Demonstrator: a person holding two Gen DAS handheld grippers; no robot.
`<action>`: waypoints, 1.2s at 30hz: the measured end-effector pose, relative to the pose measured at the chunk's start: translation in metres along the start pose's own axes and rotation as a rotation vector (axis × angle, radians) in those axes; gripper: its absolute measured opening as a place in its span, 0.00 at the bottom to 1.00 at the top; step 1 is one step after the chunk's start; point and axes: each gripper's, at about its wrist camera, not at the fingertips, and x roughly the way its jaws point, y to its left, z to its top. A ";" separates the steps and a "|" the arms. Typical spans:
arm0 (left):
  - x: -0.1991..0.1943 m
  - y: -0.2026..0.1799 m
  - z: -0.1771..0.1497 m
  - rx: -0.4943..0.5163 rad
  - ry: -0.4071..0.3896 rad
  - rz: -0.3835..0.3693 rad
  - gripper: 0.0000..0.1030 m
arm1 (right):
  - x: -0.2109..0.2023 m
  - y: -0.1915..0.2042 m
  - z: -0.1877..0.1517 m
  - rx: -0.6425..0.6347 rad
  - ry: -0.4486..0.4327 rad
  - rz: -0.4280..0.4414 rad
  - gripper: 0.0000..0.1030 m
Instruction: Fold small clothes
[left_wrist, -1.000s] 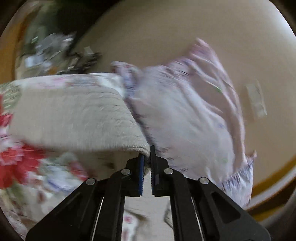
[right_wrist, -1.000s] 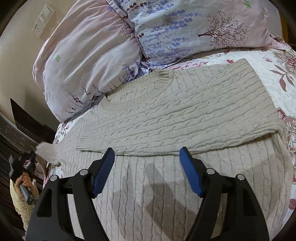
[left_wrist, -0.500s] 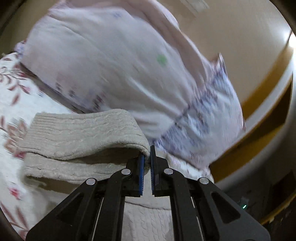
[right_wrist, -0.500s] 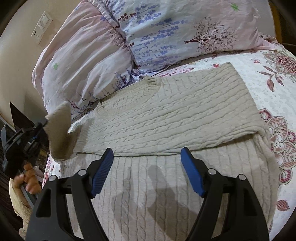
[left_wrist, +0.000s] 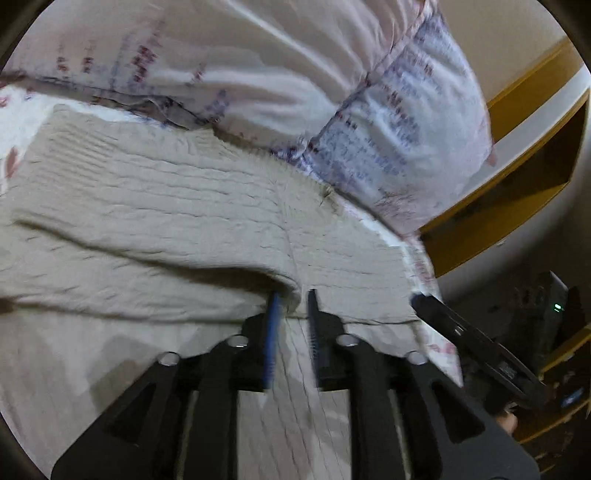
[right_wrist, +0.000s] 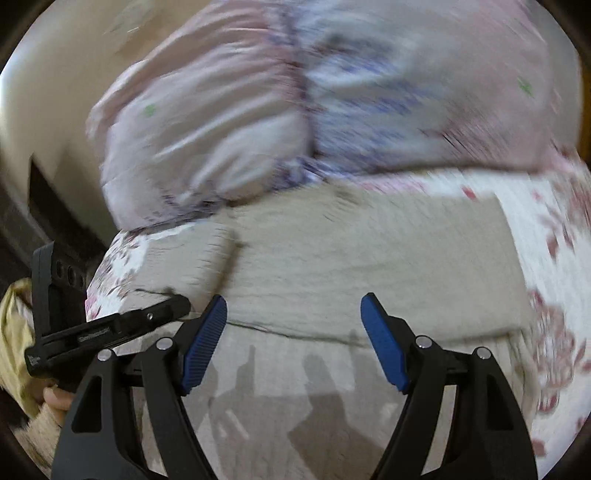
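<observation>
Sleeve (left_wrist: 207, 221) is folded across the sweater (right_wrist: 332, 258) now; my left hand-held gripper (left_wrist: 293, 306) has released it, low over the knit; right hand-held gripper (right_wrist: 293, 321) hovers spread wide.

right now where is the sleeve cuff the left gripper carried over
In the left wrist view the sleeve cuff lies on the beige sweater between the slightly parted jaws of the left gripper, just below the pillows.

text: none legible | left tongs (right_wrist: 110, 328) body: white print, too blurred to read
</observation>
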 end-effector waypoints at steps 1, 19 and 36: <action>-0.012 0.005 -0.001 -0.003 -0.028 -0.001 0.23 | 0.001 0.011 0.003 -0.040 -0.006 0.012 0.70; -0.080 0.102 -0.003 -0.190 -0.169 0.211 0.22 | 0.131 0.210 -0.015 -0.713 0.151 0.099 0.33; -0.076 0.104 0.001 -0.178 -0.162 0.206 0.23 | 0.047 0.124 0.030 -0.287 -0.152 0.041 0.04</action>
